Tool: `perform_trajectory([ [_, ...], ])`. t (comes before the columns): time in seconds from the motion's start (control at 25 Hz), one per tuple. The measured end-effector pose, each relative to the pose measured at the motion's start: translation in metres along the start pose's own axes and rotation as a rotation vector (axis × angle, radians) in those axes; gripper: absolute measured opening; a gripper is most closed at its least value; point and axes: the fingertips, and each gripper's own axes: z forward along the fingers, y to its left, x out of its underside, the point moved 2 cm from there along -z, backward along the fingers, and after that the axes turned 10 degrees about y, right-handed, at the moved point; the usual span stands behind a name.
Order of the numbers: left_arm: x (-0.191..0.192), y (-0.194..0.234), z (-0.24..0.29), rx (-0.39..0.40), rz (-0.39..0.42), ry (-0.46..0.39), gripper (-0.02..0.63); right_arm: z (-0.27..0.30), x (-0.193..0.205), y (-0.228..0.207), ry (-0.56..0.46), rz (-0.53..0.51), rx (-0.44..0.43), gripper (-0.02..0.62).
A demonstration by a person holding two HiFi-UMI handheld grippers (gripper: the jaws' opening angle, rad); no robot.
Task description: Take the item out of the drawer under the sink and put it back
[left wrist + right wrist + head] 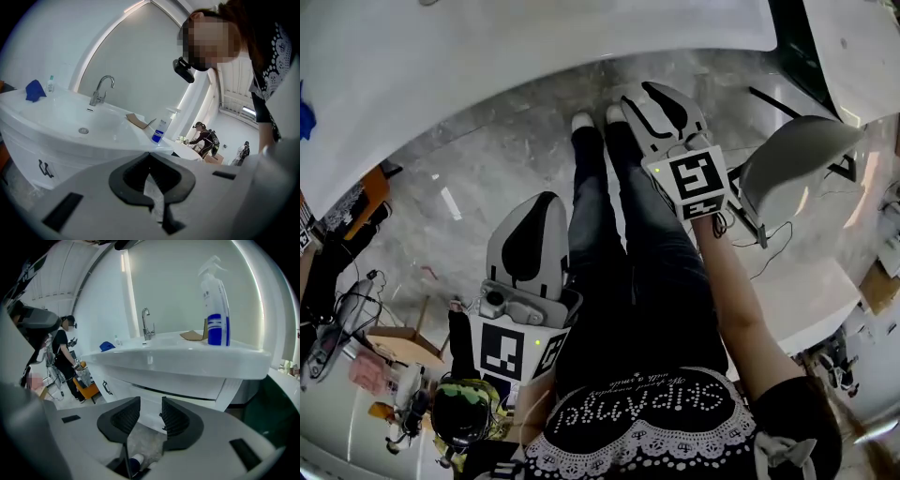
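The white sink cabinet (187, 391) stands under the basin (178, 359) in the right gripper view, its drawer fronts closed. A small dark handle (161, 415) shows just behind my right gripper (151, 401). That gripper is open, a clear gap between its ribbed pads (126, 417), and nothing is in it. In the head view it (639, 91) points at the counter's (534, 56) edge, above the person's shoes. My left gripper (150, 153) is shut with its tips touching and holds nothing; it (546, 199) hangs lower, beside the left leg. No item from the drawer is visible.
On the counter are a faucet (101, 89), a blue cloth (34, 90), a piece of cardboard (138, 121) and a spray bottle (215, 310). Another cabinet handle (44, 168) is at the left. A grey chair (797, 164) stands to the right. People work in the background.
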Motion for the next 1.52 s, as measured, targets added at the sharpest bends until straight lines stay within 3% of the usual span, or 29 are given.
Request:
perform_trajectory([
  [0.76, 0.057, -0.003, 0.025, 0.085, -0.061, 0.113, 0.005, 0.104, 0.052, -0.03, 0.064, 0.056, 0.064, 0.156],
  [1.16, 0.054, 0.004, 0.024, 0.086, -0.083, 0.106, 0.005, 0.14, 0.066, -0.041, 0.131, 0.07, 0.091, 0.156],
  [1.52, 0.053, -0.003, 0.021, 0.102, -0.068, 0.097, 0.005, 0.163, 0.078, -0.045, 0.127, 0.2, 0.078, 0.156],
])
